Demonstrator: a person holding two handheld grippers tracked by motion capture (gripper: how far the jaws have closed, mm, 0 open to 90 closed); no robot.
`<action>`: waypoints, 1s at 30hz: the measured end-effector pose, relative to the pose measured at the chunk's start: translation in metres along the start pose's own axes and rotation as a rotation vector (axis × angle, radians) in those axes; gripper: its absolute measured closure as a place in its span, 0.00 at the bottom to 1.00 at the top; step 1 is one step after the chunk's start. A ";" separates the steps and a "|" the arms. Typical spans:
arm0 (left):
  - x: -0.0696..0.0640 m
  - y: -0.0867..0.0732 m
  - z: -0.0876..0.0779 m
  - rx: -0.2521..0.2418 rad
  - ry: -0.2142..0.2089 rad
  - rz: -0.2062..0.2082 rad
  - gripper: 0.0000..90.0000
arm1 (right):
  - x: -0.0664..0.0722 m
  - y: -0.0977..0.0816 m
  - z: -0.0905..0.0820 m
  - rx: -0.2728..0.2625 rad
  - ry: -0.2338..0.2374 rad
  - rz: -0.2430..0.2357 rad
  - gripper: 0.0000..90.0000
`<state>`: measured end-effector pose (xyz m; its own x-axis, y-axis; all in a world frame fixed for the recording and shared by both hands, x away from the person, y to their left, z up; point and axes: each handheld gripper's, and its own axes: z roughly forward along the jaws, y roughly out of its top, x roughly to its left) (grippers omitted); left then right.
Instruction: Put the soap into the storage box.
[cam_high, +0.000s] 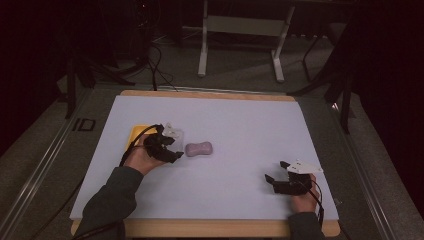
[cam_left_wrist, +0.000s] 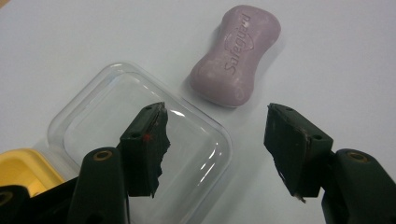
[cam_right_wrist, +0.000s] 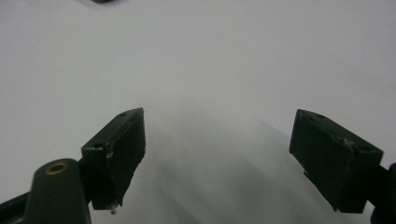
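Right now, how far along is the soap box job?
Done: clear lid is off, lying beside the yellow tray. In hand: nothing; the left hand-held gripper hangs open over the lid, the right hand-held gripper open, idle. Left: soap lies on the table, unboxed.

Soap bar (cam_high: 199, 148) on mat (cam_high: 240, 125), left of frame centre. Clear lid (cam_high: 174, 134) just left of soap, yellow tray (cam_high: 137, 133) further left, touching lid. Left gripper (cam_high: 172, 150) over lid, beside soap. Right gripper (cam_high: 275, 171) lower right, well apart from soap.
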<state>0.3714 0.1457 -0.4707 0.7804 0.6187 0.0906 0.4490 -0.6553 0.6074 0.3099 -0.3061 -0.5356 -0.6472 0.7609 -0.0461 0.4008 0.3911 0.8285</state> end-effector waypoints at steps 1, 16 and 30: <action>0.000 0.001 0.000 0.001 0.001 0.003 0.45 | 0.000 0.000 0.000 0.000 0.000 0.000 0.20; 0.003 0.015 0.007 0.007 -0.023 0.043 0.44 | 0.000 0.000 0.000 -0.003 -0.001 -0.001 0.20; 0.004 0.021 0.014 0.027 -0.041 0.067 0.43 | 0.000 0.000 0.000 -0.002 -0.001 0.000 0.20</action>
<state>0.3898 0.1282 -0.4686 0.8259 0.5554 0.0971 0.4068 -0.7063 0.5794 0.3097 -0.3064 -0.5355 -0.6469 0.7611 -0.0466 0.3991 0.3901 0.8298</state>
